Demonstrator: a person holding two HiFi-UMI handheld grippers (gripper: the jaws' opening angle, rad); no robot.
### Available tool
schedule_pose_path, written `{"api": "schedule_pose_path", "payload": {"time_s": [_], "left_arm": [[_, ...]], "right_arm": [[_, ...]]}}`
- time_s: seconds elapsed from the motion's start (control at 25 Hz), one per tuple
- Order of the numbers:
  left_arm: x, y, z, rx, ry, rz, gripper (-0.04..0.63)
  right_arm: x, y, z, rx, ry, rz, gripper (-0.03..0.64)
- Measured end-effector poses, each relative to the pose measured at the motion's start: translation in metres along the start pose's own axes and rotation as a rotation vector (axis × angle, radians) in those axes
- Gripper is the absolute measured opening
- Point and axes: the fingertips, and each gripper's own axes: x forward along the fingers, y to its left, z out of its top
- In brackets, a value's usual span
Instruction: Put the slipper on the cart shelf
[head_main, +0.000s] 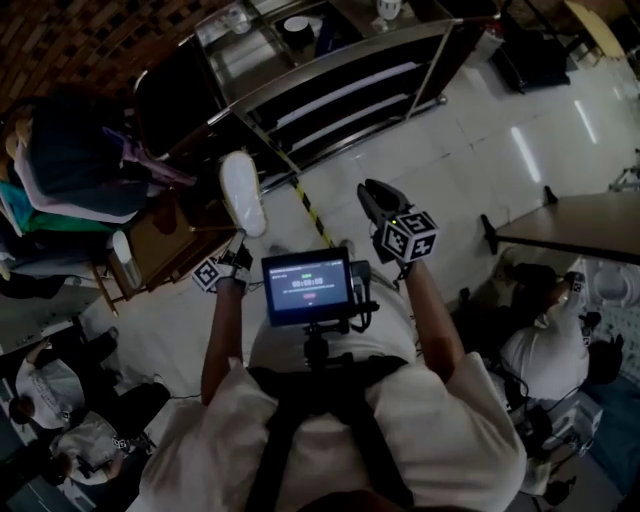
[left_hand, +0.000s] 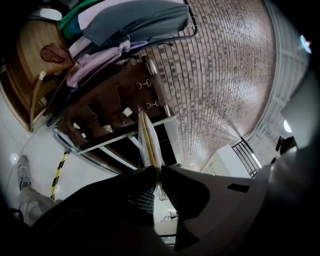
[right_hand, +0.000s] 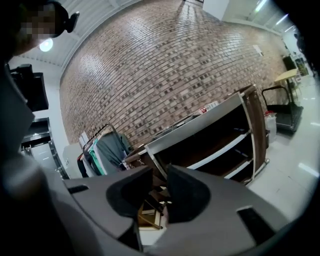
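Slipper (head_main: 243, 193) is sitting clamped in the left tool (head_main: 238, 238). It is white, with its long axis running up the frame, and it is hanging in the air left of centre in the head view, well short of the cart (head_main: 335, 72).

Left gripper view is agreeing: left tool (left_hand: 159, 172) jaws are pressing together on the slipper (left_hand: 150, 140), which is showing edge-on as a thin pale strip rising from between the pads (dead centre of frame).

Right tool (head_main: 372, 195) is carrying nothing. In its own view the right tool (right_hand: 159, 182) jaws are standing a little apart, with only background showing in the gap.

Cart is filling the upper centre of the head view, dark with a metal frame and pale shelf boards (head_main: 350, 85). Items on its top deck are too small to name. In the right gripper view the cart (right_hand: 215, 135) is sitting right of centre against the brick wall (right_hand: 150, 70), with the clothes rack (right_hand: 107, 147) to its left.

Yellow-black floor tape (head_main: 312, 215) is running between the two tools toward the cart base. Screen (head_main: 305, 287) is glowing at lower centre on the person's chest.
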Motion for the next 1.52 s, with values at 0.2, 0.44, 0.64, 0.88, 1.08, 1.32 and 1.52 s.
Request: {"api": "schedule_pose_path", "payload": {"time_s": [0.2,0.44,0.64,0.88,1.08,1.32,1.52], "left_arm": [[0.034,-0.019,-0.008,0.031,0.058,-0.038,0.043],[0.075,-0.035,-0.020,0.053,0.104,-0.090,0.041],[0.096,-0.050,-0.039,0.051,0.140,-0.142,0.041],[0.117,-0.046,-0.043,0.026,0.205,-0.127,0.041],[0.149,-0.036,-0.032,0.080,0.283,-0.110,0.041],[0.177,-0.026,-0.030,0.048,0.350,-0.019,0.041],[0.195,-0.014,-0.019,0.056,0.392,0.041,0.041]], "right_arm": [[-0.022,-0.015,0.002,0.026,-0.027,-0.042,0.100],[-0.039,-0.037,0.008,0.017,-0.042,-0.083,0.100],[-0.045,-0.047,0.010,0.026,-0.053,-0.101,0.100],[-0.024,-0.053,0.016,0.024,-0.047,-0.115,0.100],[0.002,-0.061,0.039,0.031,-0.064,-0.133,0.100],[0.009,-0.085,0.058,0.032,-0.067,-0.175,0.100],[0.022,-0.099,0.073,0.040,-0.081,-0.210,0.100]]}}
